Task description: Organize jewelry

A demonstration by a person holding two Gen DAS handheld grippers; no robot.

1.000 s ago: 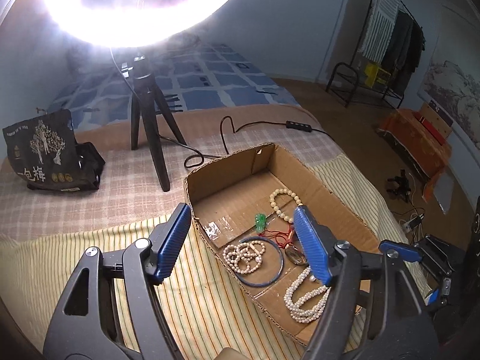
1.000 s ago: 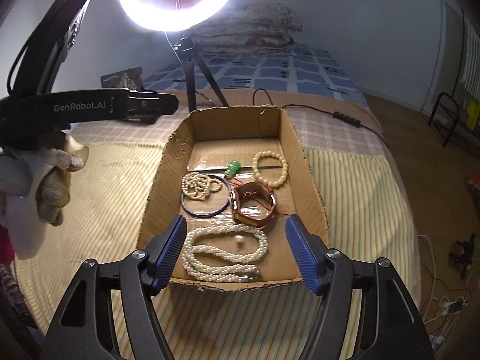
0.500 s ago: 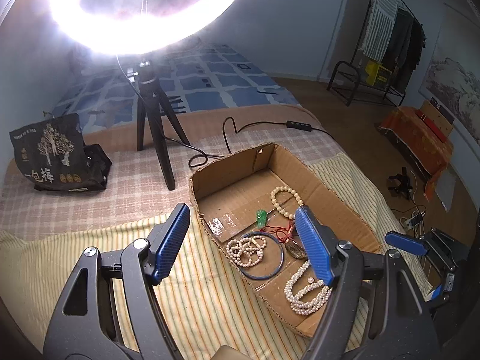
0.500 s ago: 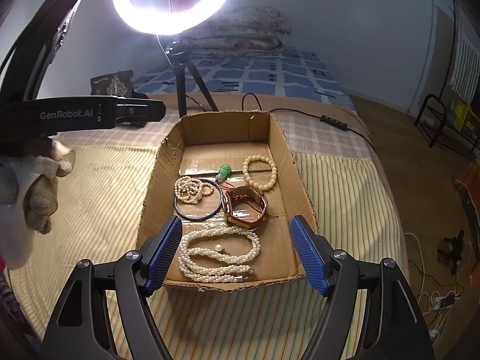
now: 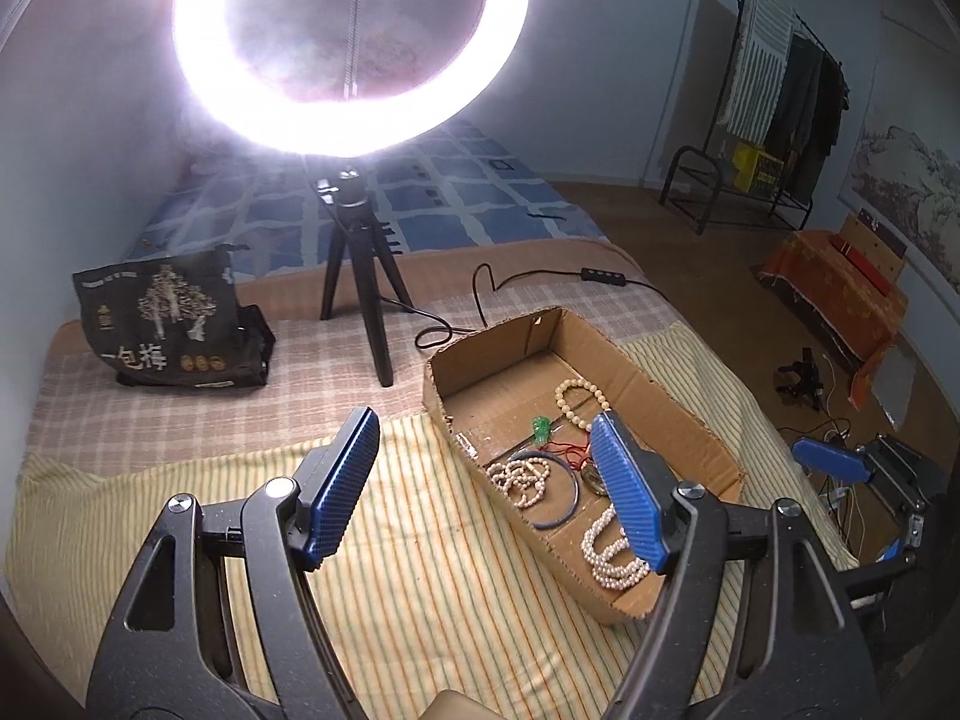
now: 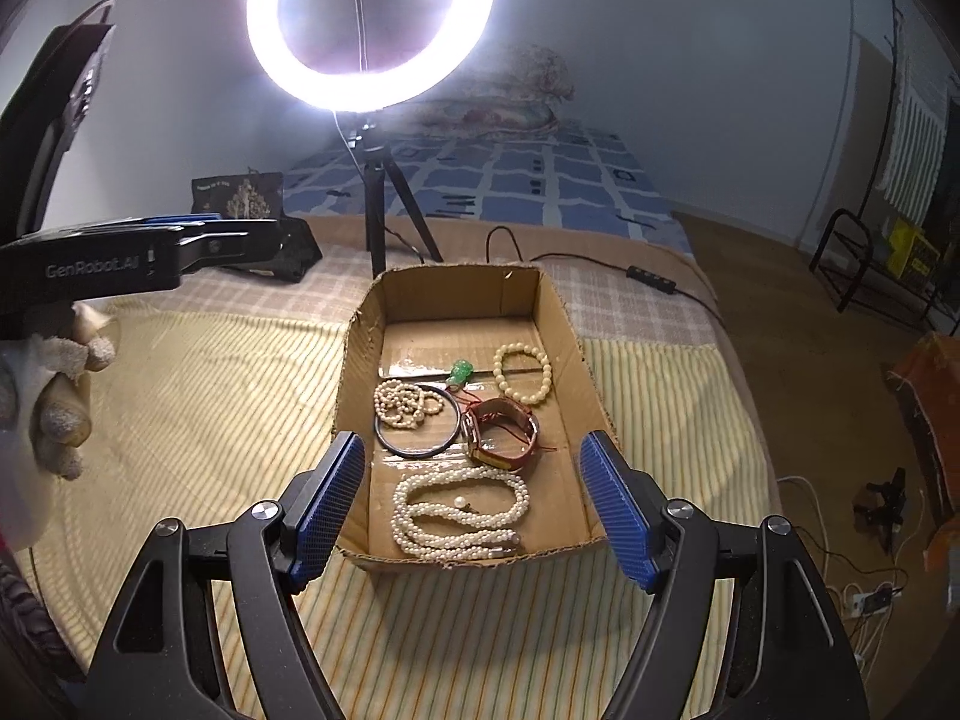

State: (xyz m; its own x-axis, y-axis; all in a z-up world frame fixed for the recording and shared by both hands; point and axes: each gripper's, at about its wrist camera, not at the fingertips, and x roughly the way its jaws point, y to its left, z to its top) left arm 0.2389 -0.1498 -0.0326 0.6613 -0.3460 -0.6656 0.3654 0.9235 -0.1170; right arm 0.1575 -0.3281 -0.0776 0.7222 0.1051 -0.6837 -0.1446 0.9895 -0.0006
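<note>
A shallow cardboard box (image 6: 585, 354) (image 5: 678, 408) lies on the striped bedcover and holds the jewelry. Inside it are a long pearl necklace (image 6: 459, 519) (image 5: 612, 552), a small pearl string (image 6: 405, 402) (image 5: 522, 477), a dark bangle (image 6: 420, 426) (image 5: 564, 492), a green pendant on red cord (image 6: 461, 371) (image 5: 541, 429), a cream bead bracelet (image 6: 522, 372) (image 5: 579, 399) and a brown-strapped watch (image 6: 501, 432). My right gripper (image 6: 474, 498) is open and empty above the box's near end. My left gripper (image 5: 486, 492) is open and empty, left of the box; it shows in the right wrist view (image 6: 180, 246).
A ring light on a black tripod (image 6: 384, 204) (image 5: 360, 300) stands behind the box, its cable (image 5: 498, 288) trailing on the bed. A black printed bag (image 5: 168, 330) sits at the far left. The bed's edge drops to the floor at the right.
Both grippers have drawn back and risen from the box, so it looks smaller and farther. Both stay open and empty. The jewelry has not moved.
</note>
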